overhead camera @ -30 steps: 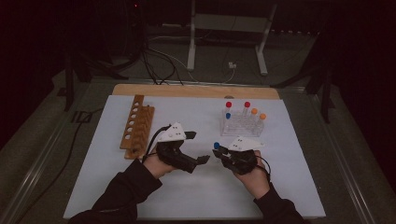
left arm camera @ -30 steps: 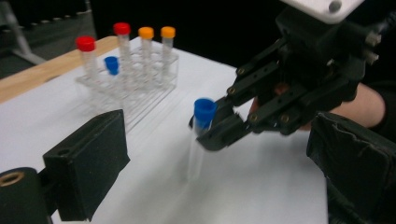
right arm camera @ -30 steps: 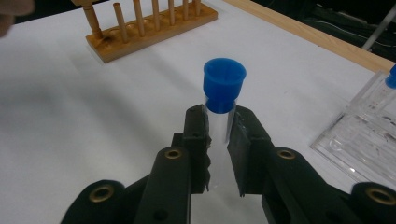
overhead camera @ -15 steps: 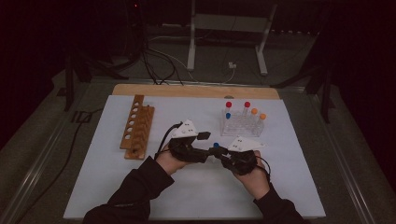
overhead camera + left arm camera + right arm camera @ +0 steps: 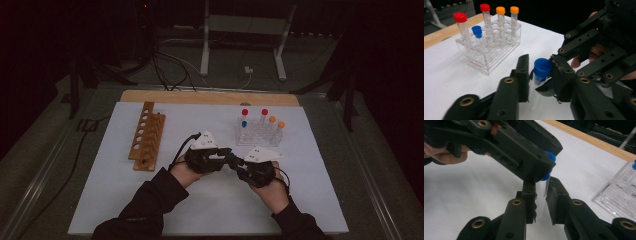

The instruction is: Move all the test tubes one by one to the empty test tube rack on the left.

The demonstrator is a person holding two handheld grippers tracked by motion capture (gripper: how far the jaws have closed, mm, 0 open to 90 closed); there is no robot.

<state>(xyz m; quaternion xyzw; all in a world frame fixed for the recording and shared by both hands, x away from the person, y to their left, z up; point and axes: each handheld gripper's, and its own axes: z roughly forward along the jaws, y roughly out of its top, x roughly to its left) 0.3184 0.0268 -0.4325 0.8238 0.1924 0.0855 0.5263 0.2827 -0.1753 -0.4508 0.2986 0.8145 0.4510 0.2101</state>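
- The right tongs pinched the clear body of the blue-capped tube, just in front of the clear rack.
- The left tongs had just been closing onto its blue cap — likely to unscrew it.
- Best: hold the body steady, twist the cap squarely — the slim clear plastic could slip.

No lettering can be read; the clear rack's red print is blurred.

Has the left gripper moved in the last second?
Yes. The left gripper has shifted right, away from the wooden rack, toward the right gripper, its jaws closing on the blue-capped tube.
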